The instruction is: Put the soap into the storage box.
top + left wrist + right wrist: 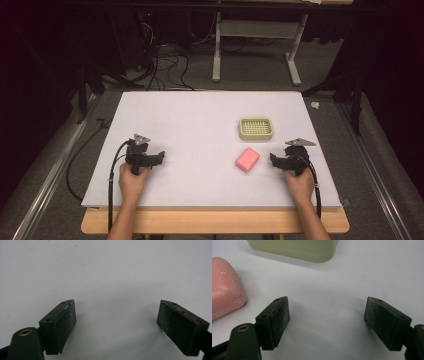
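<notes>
Approach step, nothing grasped yet. Right gripper (274,160) sits low over the white board (200,125), jaws spread wide and holding nothing; in the right gripper view there's only bare board between the pads. Pink soap bar (247,159) lies just beside it, off to the outside of its left-hand jaw in its own view (224,290), close but not touching. Soap dish (256,128), beige with a gridded top, sits ahead of the jaws and past the bar; its near wall (294,250) shows at the top of the right gripper view.

Left gripper (159,156) rests well apart from both, jaws equally wide, nothing held, bare board in front of it (115,322).

My read: the job is soap into dish, right side does it. Next move calls for swinging the jaws toward the bar so it sits between the pads, then closing across its narrower width. The bar looks smooth with rounded edges, so an off-centre pinch could squirt out.

Hard to make out:
- bar is cut off at the frame edge in the right gripper view, far end unseen
- dish top and grid cropped there, depth unclear
- whether either gripper touches the board, can't tell
</notes>
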The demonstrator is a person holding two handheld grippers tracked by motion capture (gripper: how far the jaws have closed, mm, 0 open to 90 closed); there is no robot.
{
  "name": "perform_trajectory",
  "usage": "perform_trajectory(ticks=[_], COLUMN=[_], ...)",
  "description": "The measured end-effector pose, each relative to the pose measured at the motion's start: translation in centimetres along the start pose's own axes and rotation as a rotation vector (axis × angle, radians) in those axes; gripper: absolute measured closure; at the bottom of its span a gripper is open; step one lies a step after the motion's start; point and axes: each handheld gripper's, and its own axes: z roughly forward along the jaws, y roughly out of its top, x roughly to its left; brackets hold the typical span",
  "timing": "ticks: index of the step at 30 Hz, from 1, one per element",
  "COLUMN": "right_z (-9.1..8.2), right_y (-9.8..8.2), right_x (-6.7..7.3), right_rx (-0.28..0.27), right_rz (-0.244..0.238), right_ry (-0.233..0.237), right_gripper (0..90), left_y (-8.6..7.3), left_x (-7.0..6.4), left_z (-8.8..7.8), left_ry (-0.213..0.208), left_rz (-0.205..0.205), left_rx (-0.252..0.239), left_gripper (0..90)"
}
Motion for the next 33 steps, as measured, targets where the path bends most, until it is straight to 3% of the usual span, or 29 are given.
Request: perform_trajectory(ticks=[33], right_z=[0.0], right_y=[0.11], right_x=[-0.06], right_rx=[0.008], right_rz=[-0.001], right_ry=[0.003], right_gripper=[20.3], left_y=[0.0], left_x=[0.0], left_z=[0.0], left_ry=[0.0], left_rz=[-0.001], left_rx=[0.0], left_gripper=[15.8])
